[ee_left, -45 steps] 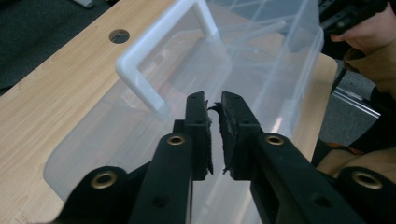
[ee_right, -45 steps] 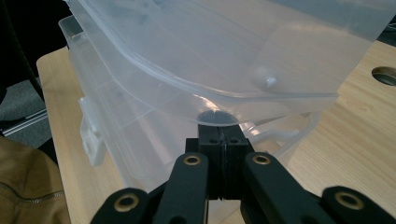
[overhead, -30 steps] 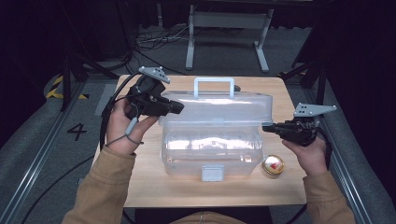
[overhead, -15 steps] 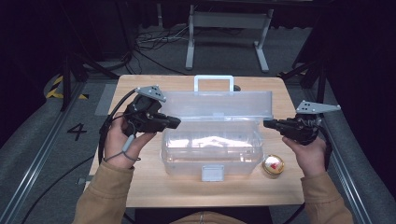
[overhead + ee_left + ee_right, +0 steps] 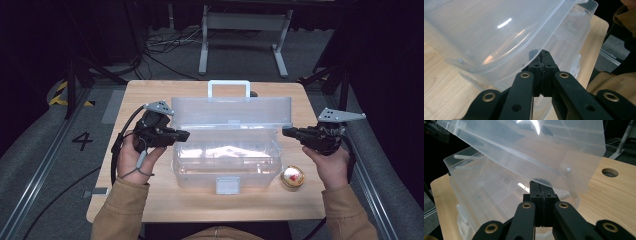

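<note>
High view: wooden table (image 5: 150, 100) on grey floor (image 5: 50, 150); both hand-held grippers (image 5: 181, 135) (image 5: 286, 132) pressed together beside clear box (image 5: 225, 165).

The light wooden table (image 5: 150, 95) carries a clear plastic box (image 5: 225, 167) at its middle. A small round tin (image 5: 292, 176) sits just beside the box's right front corner.

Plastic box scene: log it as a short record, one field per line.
box: clear plastic box on wooden table
lid: raised, tilted open, white handle at far side
left hand-held gripper: jaws shut, tips under lid's left end
right hand-held gripper: jaws shut, tips at lid's right end
other: small round tin right of box front
</note>
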Available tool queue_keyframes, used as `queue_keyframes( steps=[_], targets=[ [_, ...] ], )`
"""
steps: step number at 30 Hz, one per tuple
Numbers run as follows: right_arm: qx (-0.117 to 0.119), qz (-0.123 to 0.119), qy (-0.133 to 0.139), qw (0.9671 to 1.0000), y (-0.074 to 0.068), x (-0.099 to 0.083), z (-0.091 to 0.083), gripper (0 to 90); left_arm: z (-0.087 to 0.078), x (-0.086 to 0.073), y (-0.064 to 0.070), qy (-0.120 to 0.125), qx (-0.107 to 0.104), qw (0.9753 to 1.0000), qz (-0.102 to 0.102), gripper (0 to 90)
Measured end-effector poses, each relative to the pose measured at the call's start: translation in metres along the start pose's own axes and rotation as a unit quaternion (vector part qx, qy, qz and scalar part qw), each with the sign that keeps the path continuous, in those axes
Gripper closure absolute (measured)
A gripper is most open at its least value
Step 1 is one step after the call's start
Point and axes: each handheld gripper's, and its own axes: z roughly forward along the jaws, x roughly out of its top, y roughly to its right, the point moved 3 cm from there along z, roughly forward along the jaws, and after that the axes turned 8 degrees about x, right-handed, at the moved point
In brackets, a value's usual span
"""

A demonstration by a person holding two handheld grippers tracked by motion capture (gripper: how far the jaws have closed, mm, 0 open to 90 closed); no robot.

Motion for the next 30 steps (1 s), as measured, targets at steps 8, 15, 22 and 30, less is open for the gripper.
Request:
queue_keyframes(
  steps=[8,15,22,30],
  targets=[
    [0.000,-0.001,0.004,1.0000,-0.001,-0.001,0.000,90.0,0.001,-0.005,-0.005,0.023,0.032,0.9992,-0.004,89.4],
    [0.000,0.000,0.005,1.0000,-0.001,-0.003,0.000,89.6,0.000,-0.005,-0.011,0.042,0.048,0.9978,-0.016,89.5],
    [0.000,-0.003,-0.009,1.0000,-0.006,-0.006,0.004,78.1,0.001,-0.003,-0.015,0.055,0.053,0.9970,-0.013,89.5],
    [-0.012,0.008,0.006,0.9999,-0.006,-0.009,-0.005,64.4,0.001,0.000,-0.019,0.063,0.055,0.9964,-0.009,89.3]
  ],
)
